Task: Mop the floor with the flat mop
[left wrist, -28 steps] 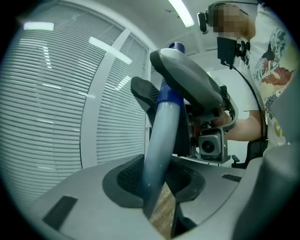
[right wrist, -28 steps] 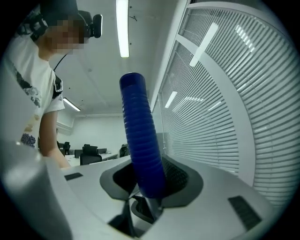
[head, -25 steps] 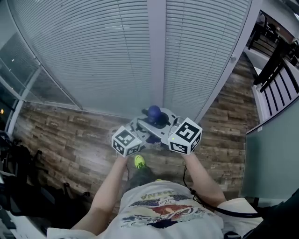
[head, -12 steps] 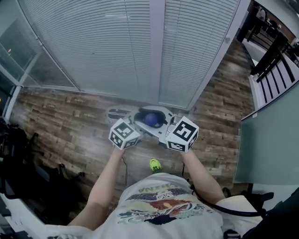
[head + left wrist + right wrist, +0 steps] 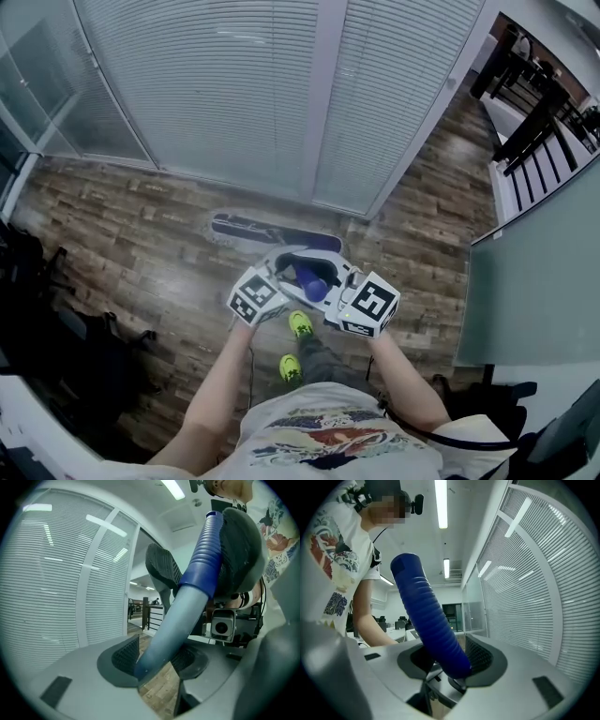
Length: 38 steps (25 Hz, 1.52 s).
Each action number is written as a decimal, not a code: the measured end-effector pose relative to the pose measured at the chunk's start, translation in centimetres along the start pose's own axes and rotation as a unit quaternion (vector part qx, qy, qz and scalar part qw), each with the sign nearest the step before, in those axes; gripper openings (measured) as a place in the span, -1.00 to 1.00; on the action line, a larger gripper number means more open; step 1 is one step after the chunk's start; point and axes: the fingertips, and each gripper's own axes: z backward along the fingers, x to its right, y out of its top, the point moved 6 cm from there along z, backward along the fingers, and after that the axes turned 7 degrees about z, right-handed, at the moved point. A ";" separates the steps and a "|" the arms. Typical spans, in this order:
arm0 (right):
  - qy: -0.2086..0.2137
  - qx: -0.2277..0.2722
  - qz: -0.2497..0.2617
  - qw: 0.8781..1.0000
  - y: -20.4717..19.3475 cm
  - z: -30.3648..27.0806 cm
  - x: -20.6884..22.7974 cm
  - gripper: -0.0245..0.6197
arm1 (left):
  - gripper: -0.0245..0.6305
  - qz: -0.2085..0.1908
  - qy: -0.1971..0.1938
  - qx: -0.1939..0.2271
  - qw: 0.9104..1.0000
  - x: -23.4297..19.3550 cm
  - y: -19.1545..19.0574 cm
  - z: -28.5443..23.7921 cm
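The flat mop (image 5: 281, 232) is made up of a long, narrow mop head (image 5: 244, 226), dark blue-violet with a pale rim, and a handle (image 5: 161, 634). The lower shaft of the handle is pale blue and smooth, and its upper part is sheathed in a deeper blue ribbed grip (image 5: 429, 620).

The mop head is laid flat on the wood-plank floor (image 5: 122, 253), near the foot of the white blinds (image 5: 206, 84) and ahead of the person's yellow-green shoes (image 5: 300, 324). Its long axis is set across the head view, left to right and dipping slightly to the right, roughly parallel to the blinds. The handle is slanted up from the mop head toward the person, with its rounded top pointed at the head camera.

The handle is held by both grippers. The left gripper (image 5: 157, 660) is closed around the smooth shaft, which is pinched between its ridged pads (image 5: 125, 652). The right gripper (image 5: 445, 660) is clamped on the ribbed grip, against which its pads (image 5: 480, 656) are laid. Both sets of jaws have just been opening somewhat, with the handle between them.

In the head view, the joint of shaft and mop head is hidden under the gripper bodies, and the right end of the mop head is partly covered. The mop head is shown in neither gripper view, where the lower end of the shaft is cut off by the gripper body. The texture of the mop pad cannot be made out.
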 end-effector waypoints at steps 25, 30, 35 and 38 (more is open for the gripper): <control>0.087 -0.003 0.002 0.996 -1.5 24.2 -26.4 -0.38 | -0.42 0.013 0.054 -0.025 0.998 35.2 -7.4 -0.5; 0.120 0.001 0.019 0.993 -1.3 27.9 -32.3 -0.38 | -0.42 0.016 0.074 -0.016 0.997 42.1 -8.6 0.7; 0.120 0.021 0.022 0.992 -2.5 31.5 -35.7 -0.37 | -0.42 0.005 0.069 -0.030 0.997 46.7 -10.4 0.1; 0.123 0.019 0.040 0.991 -3.0 32.1 -35.8 -0.37 | -0.42 0.001 0.070 -0.031 0.997 47.1 -10.9 -0.4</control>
